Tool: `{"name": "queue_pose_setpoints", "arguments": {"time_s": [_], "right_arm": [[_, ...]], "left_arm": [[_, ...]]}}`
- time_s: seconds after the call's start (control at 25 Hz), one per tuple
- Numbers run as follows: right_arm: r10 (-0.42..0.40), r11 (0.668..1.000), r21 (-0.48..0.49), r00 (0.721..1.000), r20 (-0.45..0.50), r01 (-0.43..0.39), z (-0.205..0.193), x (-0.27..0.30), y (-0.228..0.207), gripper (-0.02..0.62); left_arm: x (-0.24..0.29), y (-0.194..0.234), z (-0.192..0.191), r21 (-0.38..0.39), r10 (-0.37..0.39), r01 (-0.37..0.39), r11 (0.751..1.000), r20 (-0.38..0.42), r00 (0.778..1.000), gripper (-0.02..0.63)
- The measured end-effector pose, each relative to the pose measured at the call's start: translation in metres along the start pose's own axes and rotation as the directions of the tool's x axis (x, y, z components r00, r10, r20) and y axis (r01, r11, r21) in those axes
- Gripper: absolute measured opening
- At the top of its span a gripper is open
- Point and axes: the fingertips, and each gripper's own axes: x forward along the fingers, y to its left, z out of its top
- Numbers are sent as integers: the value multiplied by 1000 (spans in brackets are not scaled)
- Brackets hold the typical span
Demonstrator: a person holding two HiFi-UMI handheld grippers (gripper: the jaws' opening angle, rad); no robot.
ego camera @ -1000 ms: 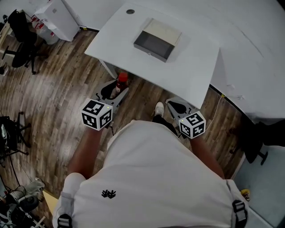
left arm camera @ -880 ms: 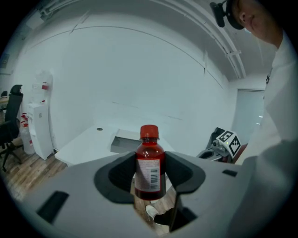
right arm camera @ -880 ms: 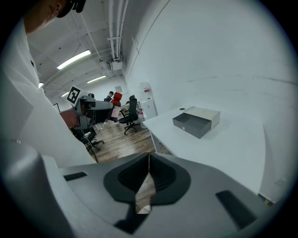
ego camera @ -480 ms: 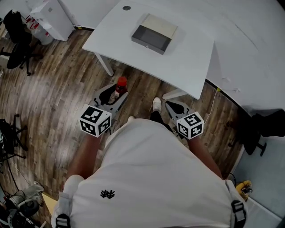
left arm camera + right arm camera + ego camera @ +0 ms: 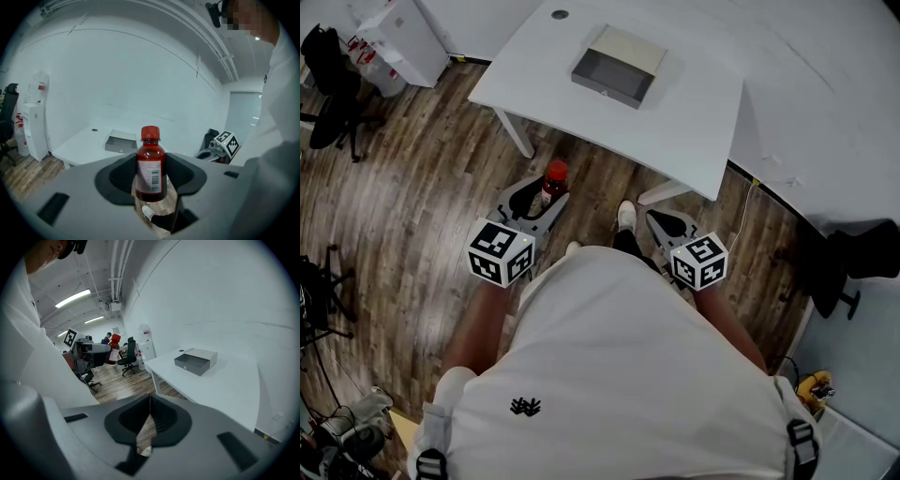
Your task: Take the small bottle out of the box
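My left gripper point(image 5: 538, 194) is shut on a small bottle point(image 5: 551, 181) of red liquid with a red cap. It holds the bottle over the wood floor, well short of the table. In the left gripper view the bottle point(image 5: 151, 165) stands upright between the dark jaw pads. The grey open box point(image 5: 617, 66) sits on the white table point(image 5: 694, 112) far ahead; it also shows as the box point(image 5: 121, 142) and the box point(image 5: 196, 361). My right gripper point(image 5: 672, 225) is shut with nothing in it, jaws meeting at my right gripper point(image 5: 148, 414).
The person stands back from the table, a white shoe point(image 5: 624, 215) on the wood floor. A black office chair point(image 5: 328, 70) and a white cabinet point(image 5: 398, 33) stand at the far left. Another dark chair point(image 5: 848, 267) is at the right. Cables and gear lie at the lower left.
The table and box have slid up and away in the head view as the person stepped back. Both grippers keep their poses, the bottle still held in the left one.
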Motion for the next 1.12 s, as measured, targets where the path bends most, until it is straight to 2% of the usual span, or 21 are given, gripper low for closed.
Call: {"name": "queue_pose_setpoints", "arguments": {"time_s": [0.48,1.12], "right_arm": [[-8,999,-32,1000,3,8,7,0,0,6],[-10,998,-58,1000,-6,10,8,3,7,6]], "left_arm": [[-4,10,11,6,19,-19,1000,25,1000,199],[-14,14,9,7,23,-24,1000,15,1000,199]]}}
